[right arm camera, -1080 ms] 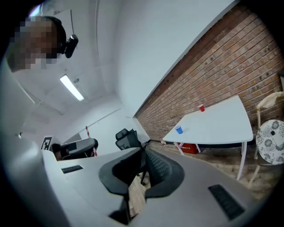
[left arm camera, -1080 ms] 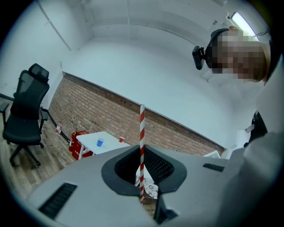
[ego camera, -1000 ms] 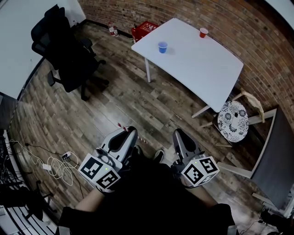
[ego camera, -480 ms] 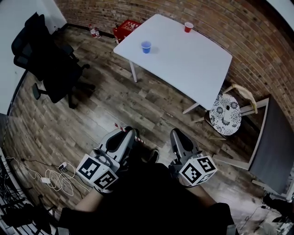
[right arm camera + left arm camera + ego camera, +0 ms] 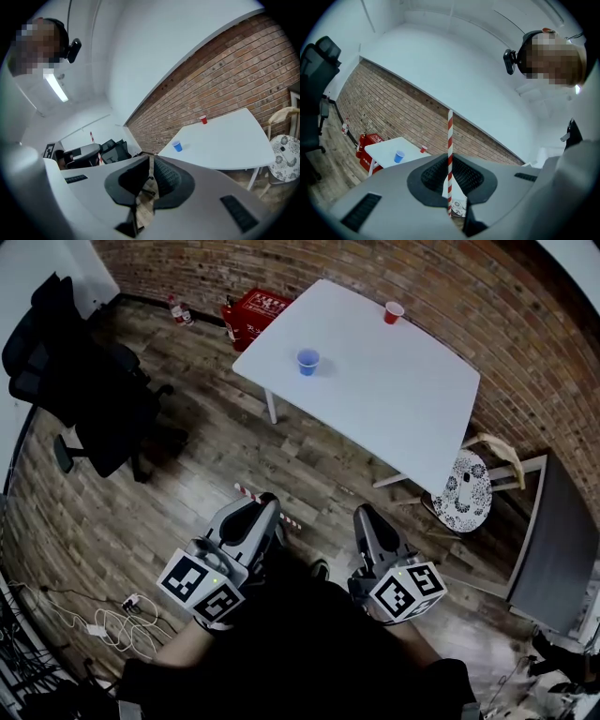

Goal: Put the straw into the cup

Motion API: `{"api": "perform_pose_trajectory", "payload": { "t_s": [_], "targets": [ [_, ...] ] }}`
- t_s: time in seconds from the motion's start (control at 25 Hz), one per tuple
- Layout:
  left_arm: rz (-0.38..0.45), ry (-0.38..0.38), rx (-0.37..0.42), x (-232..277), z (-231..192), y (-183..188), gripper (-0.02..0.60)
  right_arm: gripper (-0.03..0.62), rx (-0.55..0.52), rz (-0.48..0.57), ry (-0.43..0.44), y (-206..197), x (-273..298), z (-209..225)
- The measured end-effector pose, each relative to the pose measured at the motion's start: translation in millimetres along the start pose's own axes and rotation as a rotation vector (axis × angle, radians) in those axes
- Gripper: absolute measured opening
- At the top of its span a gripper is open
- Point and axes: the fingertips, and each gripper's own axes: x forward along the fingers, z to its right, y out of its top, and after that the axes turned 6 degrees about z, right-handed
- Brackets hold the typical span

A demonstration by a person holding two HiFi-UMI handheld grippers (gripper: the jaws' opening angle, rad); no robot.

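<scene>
- Straw [image 5: 450,133]: one, red and white striped, pinched in the left gripper [image 5: 450,164]. The jaws are clamped on it low down, so most of its length pokes out one side.
- In the head view the straw [image 5: 246,492] sits crosswise to the jaws, so its long axis runs left-right across the left gripper [image 5: 267,510], not pointing ahead at the table.
- Right gripper [image 5: 150,161]: jaws pressed together with nothing between them, only floor showing through the gap lower down. In the head view it [image 5: 364,515] hangs close to the body, just beside the left one.
- Cups: two, a blue cup [image 5: 307,361] and a red cup [image 5: 394,312], both upright on the white table [image 5: 412,409].
- Both cups are far ahead, well apart from either gripper. The blue one is nearer and off to the left, the red one sits by the table's far edge.
- Pretty sure this is the carry-over stage, nothing's in a cup yet.
- Left gripper has the straw and is on the blue cup's side. My guess is it has to close the gap and tip the straw end-down over a cup mouth.
</scene>
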Motion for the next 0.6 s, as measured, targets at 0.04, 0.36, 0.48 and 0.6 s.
{"api": "perform_pose_trajectory", "payload": {
  "t_s": [0.04,0.36,0.48,0.6],
  "targets": [
    [0.002,-0.004,-0.003,4.6,-10.8,5.8,0.038,0.051,0.000,0.006,-0.008,2.7,10.6,-1.2],
    [0.085,-0.015,0.017,35.1,-87.7,62.0,0.038,0.051,-0.055,0.073,-0.069,31.2,76.9,-6.9],
    [0.106,-0.025,0.044,51.9,-100.1,77.6,0.038,0.051,-0.068,0.089,-0.075,45.4,101.9,-6.0],
    [0.113,-0.028,0.048,66.3,-109.6,87.6,0.040,0.051,-0.084,0.091,-0.061,56.7,127.2,-8.8]
  ]
}}
